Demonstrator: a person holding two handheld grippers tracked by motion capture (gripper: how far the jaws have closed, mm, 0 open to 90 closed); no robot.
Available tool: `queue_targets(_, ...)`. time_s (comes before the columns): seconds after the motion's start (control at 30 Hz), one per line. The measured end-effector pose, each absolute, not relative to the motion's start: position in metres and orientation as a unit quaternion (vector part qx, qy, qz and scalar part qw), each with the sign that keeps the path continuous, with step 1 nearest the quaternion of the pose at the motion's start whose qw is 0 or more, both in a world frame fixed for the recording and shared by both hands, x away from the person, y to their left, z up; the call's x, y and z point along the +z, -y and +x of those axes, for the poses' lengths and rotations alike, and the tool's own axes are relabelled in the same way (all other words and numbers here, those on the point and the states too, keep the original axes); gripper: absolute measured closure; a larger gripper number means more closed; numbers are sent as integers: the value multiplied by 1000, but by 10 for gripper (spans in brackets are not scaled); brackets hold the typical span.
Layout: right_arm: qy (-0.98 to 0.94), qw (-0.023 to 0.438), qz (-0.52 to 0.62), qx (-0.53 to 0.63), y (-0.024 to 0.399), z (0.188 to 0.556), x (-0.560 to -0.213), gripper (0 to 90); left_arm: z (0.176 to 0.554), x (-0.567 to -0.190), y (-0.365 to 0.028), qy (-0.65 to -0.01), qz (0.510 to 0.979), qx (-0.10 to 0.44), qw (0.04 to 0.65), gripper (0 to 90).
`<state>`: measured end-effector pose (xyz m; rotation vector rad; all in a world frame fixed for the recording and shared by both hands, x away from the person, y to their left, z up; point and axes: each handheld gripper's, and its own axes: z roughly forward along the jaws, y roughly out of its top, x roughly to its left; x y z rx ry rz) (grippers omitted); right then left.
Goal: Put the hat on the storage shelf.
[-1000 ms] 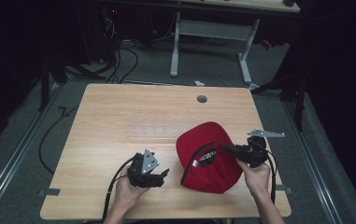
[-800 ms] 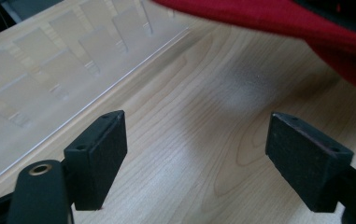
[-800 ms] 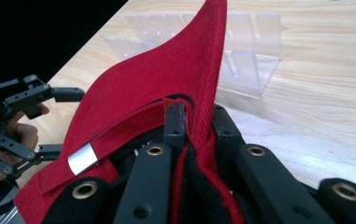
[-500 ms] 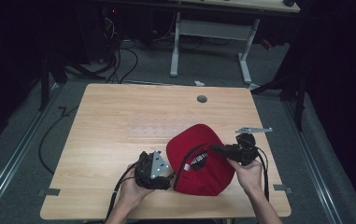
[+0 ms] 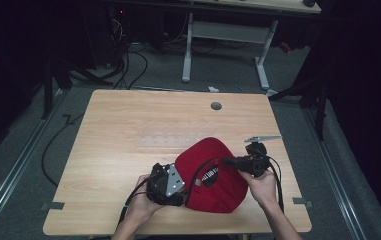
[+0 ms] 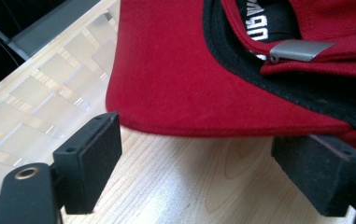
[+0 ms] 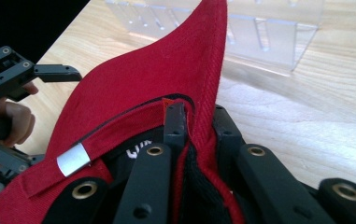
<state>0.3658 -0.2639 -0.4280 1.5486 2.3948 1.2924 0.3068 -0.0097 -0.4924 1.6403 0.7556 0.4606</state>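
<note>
Since the earlier frames, both hands have carried the red cotton baseball cap leftward along the light wooden table, near its front edge.

Left gripper view: left gripper jaws wide, just opened, cap brim between them, unpressed.

Right gripper view: right gripper clamped on the cap's rear fabric.

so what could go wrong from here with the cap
The right gripper pinches only a thin fold at the red cap's edge, so the fabric may slip free if pulled. The left gripper is open with the cap's rim just above its pads, not pressed; closing now might miss or catch only the edge. The clear plastic holder lies close and could get nudged.
</note>
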Motion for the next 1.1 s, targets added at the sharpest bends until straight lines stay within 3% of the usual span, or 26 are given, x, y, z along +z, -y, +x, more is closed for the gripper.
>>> queue_targets(0.4,-770,1,496,401,260,367,-428,803,308,-495,11,-323,717,203,583,189)
queue_targets(0.6,-771,-10,493,403,259,367,-427,802,309,-495,10,-322,716,218,580,243)
queue_targets(1.1,-768,-48,489,410,254,370,-430,798,305,-493,9,-296,718,219,591,478)
